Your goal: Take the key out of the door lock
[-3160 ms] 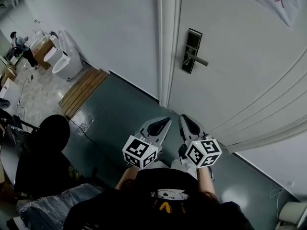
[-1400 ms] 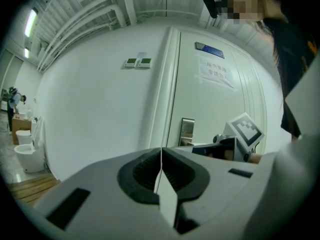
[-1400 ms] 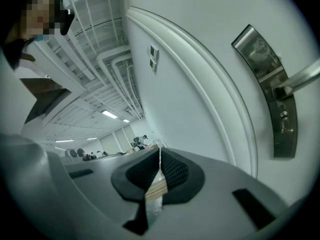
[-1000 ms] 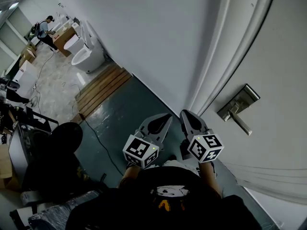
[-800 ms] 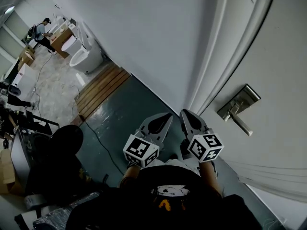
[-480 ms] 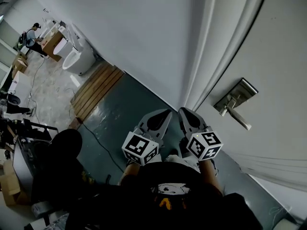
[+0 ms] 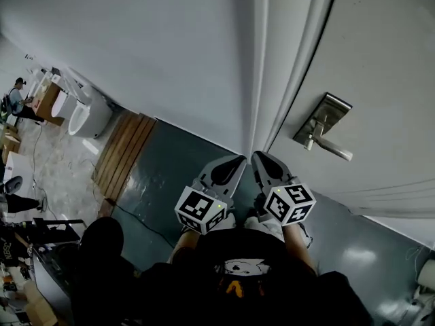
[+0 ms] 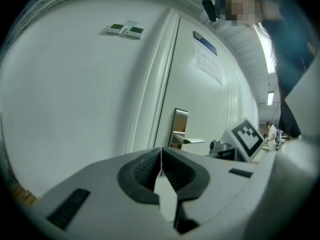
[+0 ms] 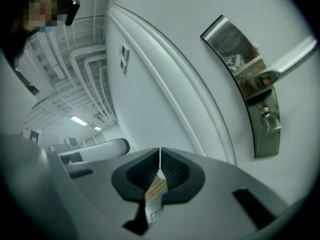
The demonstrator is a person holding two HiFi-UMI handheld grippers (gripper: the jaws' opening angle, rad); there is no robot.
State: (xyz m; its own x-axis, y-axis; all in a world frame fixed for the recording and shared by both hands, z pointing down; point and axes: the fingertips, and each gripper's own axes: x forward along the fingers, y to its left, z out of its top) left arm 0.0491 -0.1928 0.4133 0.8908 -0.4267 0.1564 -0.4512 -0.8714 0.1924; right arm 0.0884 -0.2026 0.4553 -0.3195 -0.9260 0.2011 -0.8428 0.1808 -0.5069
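A brushed-metal lock plate (image 7: 321, 119) with a lever handle (image 7: 331, 149) sits on the white door (image 7: 387, 60). In the right gripper view the plate (image 9: 235, 49) is near, and a small silver key (image 9: 266, 117) sticks out of the keyhole under the handle (image 9: 292, 56). My right gripper (image 9: 160, 165) is shut with nothing in it, low and left of the key, not touching it. My left gripper (image 8: 161, 165) is also shut and empty, and the lock plate (image 8: 179, 128) shows beyond it. In the head view both grippers, left (image 7: 238, 163) and right (image 7: 258, 159), are held close to my body below the lock.
The door frame (image 7: 285, 80) and a white wall (image 7: 136, 46) stand left of the door. Wooden boards (image 7: 122, 155) lie on the dark green floor (image 7: 170, 175). White bathroom fixtures (image 7: 78, 111) and a person (image 7: 17, 97) are far left. Wall switches (image 8: 125, 30) are above.
The head view has swung, so the lock plate now sits higher and nearer the middle right. Both grippers stay shut and close together in front of my body.
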